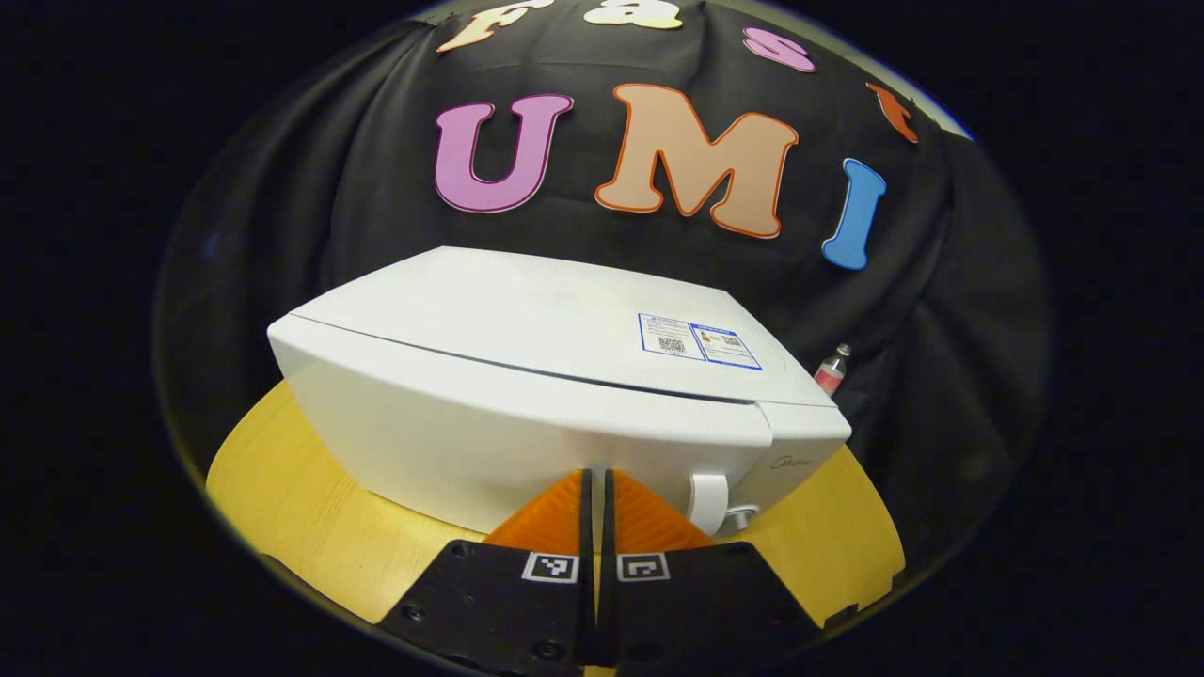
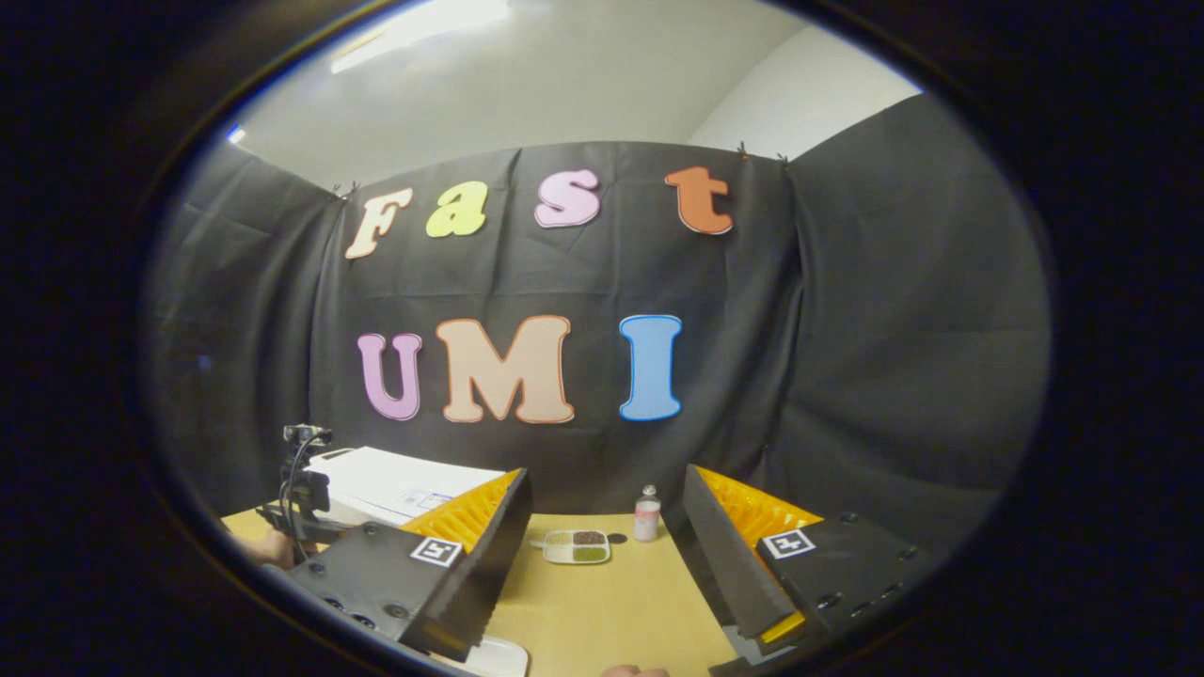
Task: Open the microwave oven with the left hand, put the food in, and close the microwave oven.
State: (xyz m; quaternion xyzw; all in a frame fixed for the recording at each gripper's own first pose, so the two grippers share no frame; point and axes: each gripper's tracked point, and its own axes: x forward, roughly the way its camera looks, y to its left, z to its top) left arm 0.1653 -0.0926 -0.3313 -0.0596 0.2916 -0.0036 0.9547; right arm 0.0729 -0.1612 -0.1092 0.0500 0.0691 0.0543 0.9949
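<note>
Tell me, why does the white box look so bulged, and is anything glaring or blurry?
Left gripper view: fisheye bends the microwave and table, both sharp. Right gripper view: ceiling light glares; the food tray is small but clear.

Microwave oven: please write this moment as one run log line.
microwave oven: closed | left tool: shut, near handle | right tool: open | food tray: on table

Light came from a ceiling lamp (image 2: pixel 428 23) — bright, slightly blown out — in the right gripper view. The white microwave (image 1: pixel 527 376) was evenly lit, without glare. Fisheye bending curved the edges — focus stayed fairly sharp.
</note>
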